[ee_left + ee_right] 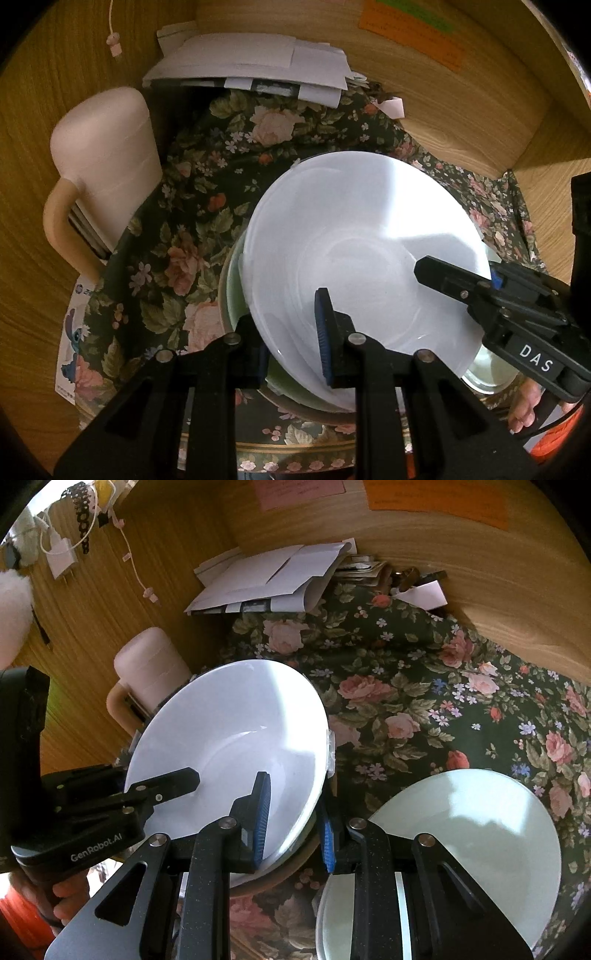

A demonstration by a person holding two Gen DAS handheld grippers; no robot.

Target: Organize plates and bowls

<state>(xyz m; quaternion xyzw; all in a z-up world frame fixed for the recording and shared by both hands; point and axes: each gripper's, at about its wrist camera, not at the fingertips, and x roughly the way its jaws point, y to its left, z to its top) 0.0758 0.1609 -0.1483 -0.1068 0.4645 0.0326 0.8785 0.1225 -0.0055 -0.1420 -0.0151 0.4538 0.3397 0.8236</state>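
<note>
- Two grippers, both mine, pinching one white bowl by opposite rims.
- Floral cloth: biggest item, covers table against wood wall.
- White bowl: tilted, sits in greenish dish below it.
- Pale plate: on cloth, just right of bowl.
- Pink jug: upright, far left, apart from the bowl.
- Paper stack: back, by the wall.
- Left gripper: clamped on bowl's near rim.
- Right gripper: clamped on rim too.
</note>
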